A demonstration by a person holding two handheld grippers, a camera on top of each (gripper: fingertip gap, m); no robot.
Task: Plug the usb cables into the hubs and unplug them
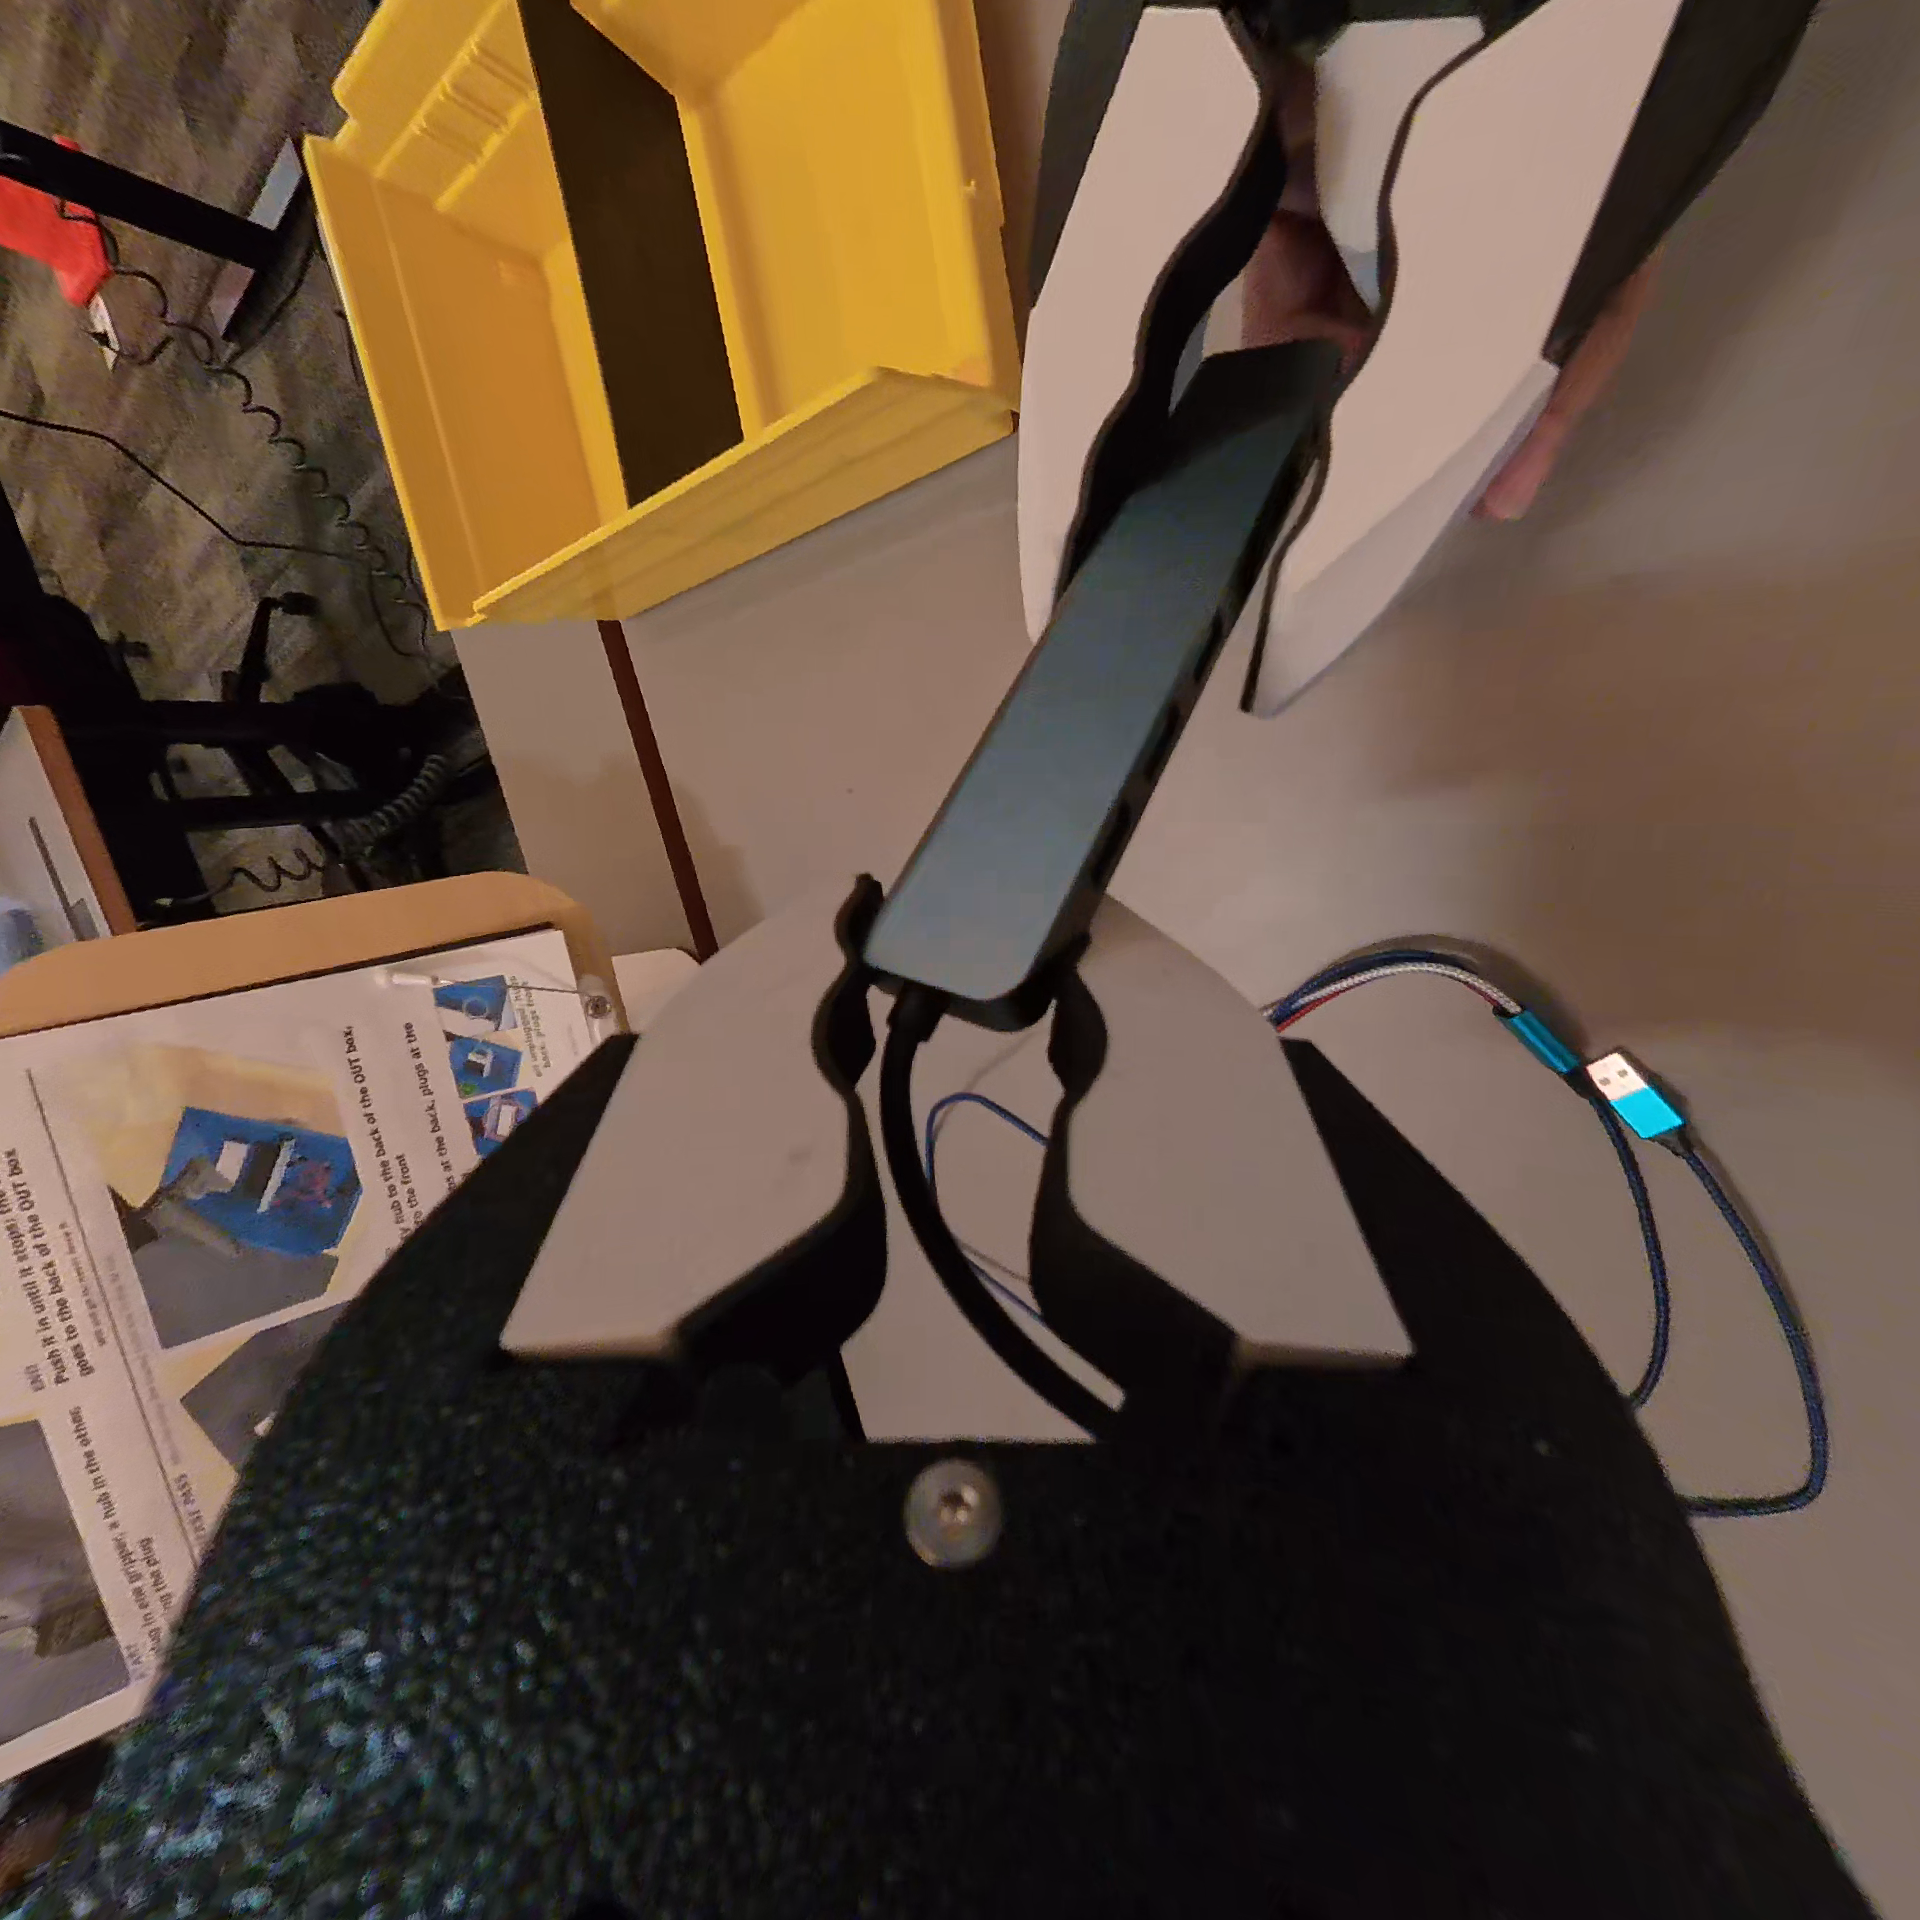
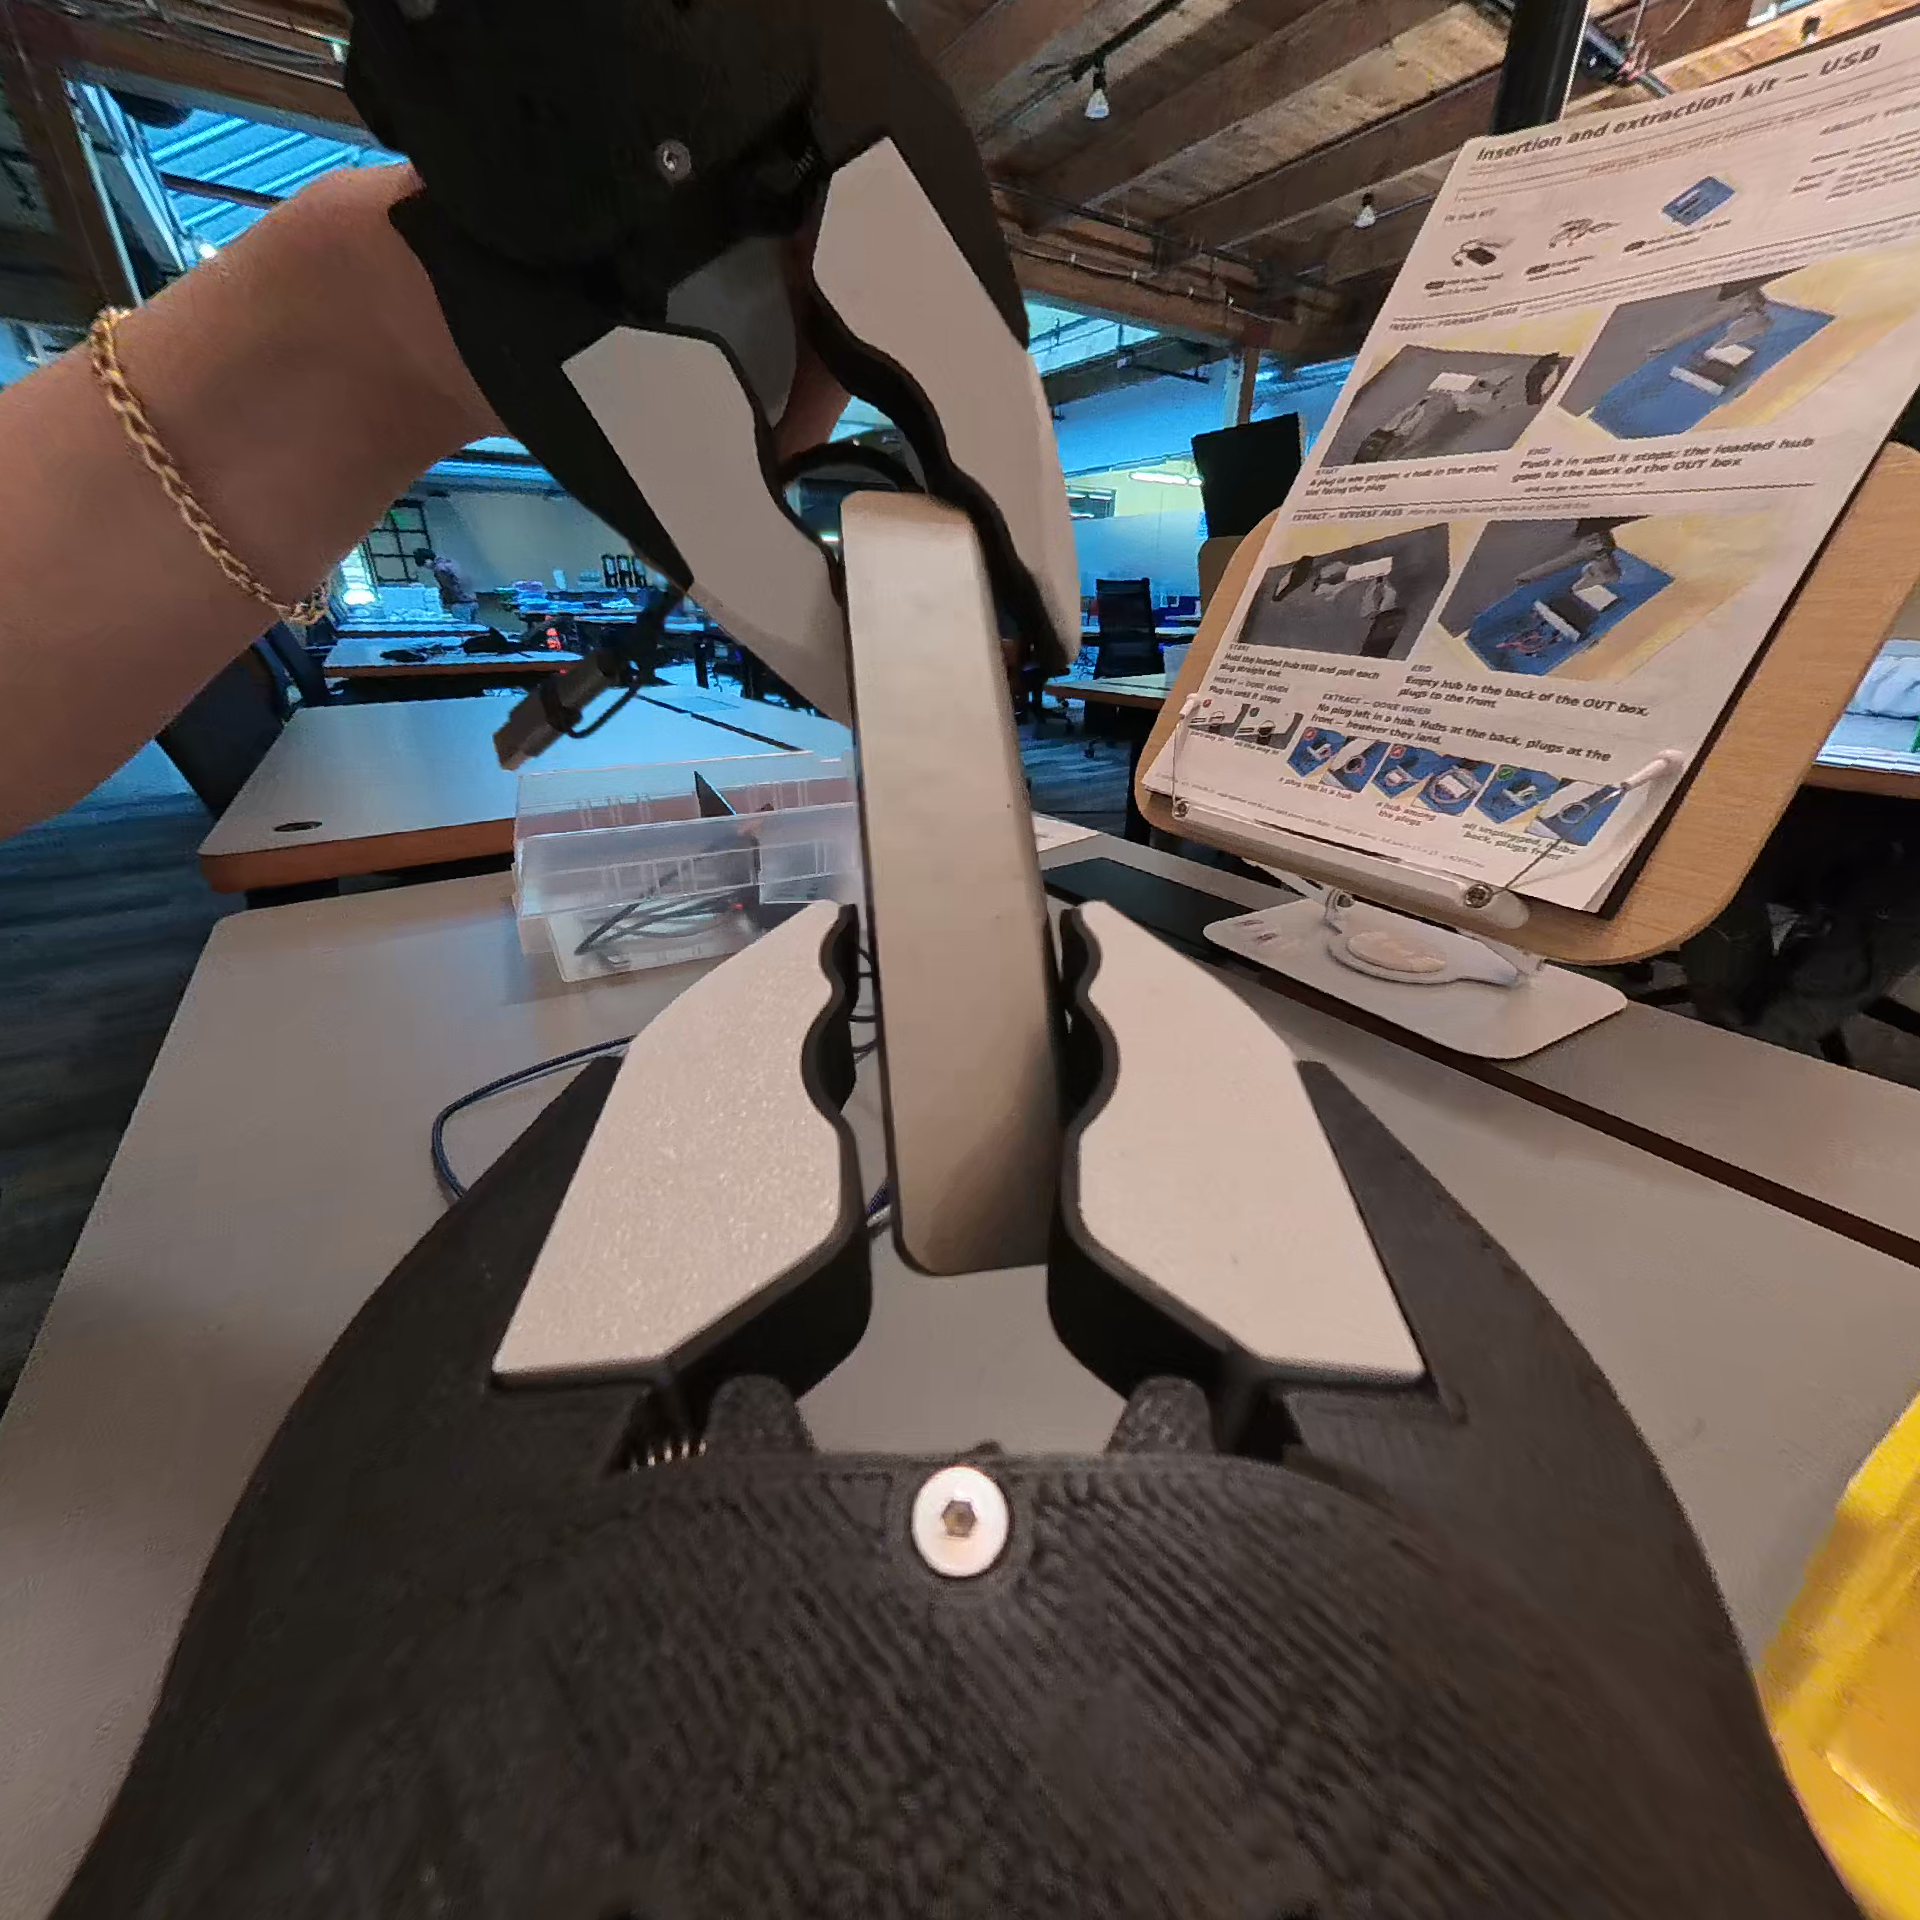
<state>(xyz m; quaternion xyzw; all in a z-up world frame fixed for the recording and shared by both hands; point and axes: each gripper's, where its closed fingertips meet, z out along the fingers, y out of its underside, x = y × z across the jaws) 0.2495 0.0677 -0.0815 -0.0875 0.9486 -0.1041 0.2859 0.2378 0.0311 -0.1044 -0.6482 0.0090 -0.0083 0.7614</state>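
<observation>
A dark grey USB hub (image 1: 1122, 644) is held in the air between both grippers. My left gripper (image 1: 961, 966) is shut on its near end, where the hub's own black cable (image 1: 935, 1195) leaves it. The right gripper (image 1: 1268, 416) holds the far end. In the right wrist view the hub (image 2: 945, 831) stands upright between the fingers of my right gripper (image 2: 956, 987), with the left gripper (image 2: 904, 520) clamped on its top end. The hub's cable plug (image 2: 551, 717) dangles to the left. A loose blue USB plug (image 1: 1631, 1091) lies on the table on a braided blue cable (image 1: 1756, 1299).
A yellow bin (image 1: 675, 312) with a dark divider stands at the table's far left; its corner shows in the right wrist view (image 2: 1860, 1662). An instruction sheet on a wooden stand (image 2: 1558, 520) stands nearby. A clear plastic box (image 2: 675, 852) holding cables sits behind the hub. A person's wrist (image 2: 208, 468) holds the left gripper. Left tips to right tips: about 5 centimeters. Left tips and right tips are each some 25 centimeters from the loose blue USB plug (image 1: 1631, 1091).
</observation>
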